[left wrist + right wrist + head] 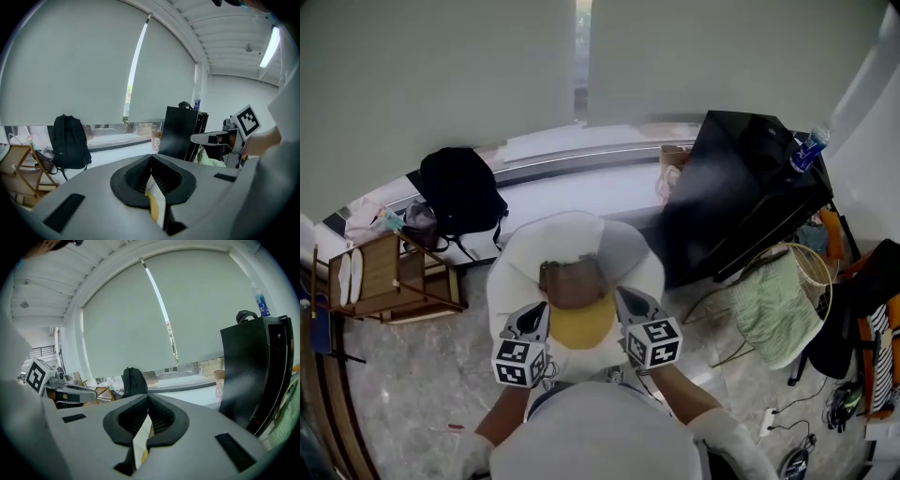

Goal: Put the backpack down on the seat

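Note:
A white backpack [572, 253] with a brown patch and a yellow pocket hangs between my two grippers, in front of the long white window seat [581, 192]. My left gripper [532, 321] grips its left side and my right gripper [630, 302] its right side. In the left gripper view the gripper [151, 157] is shut on a thin white and yellow edge [155, 199] of the bag. The right gripper [148, 399] is shut on a similar white strip [139, 441]. The window seat [117, 143] lies ahead of both grippers.
A black backpack [459, 192] leans on the seat's left end. A wooden rack [389, 281] stands on the floor at the left. A tall black cabinet [741, 197] with a blue bottle [808, 150] on top stands to the right, and a green-cushioned chair [773, 305] is beside it.

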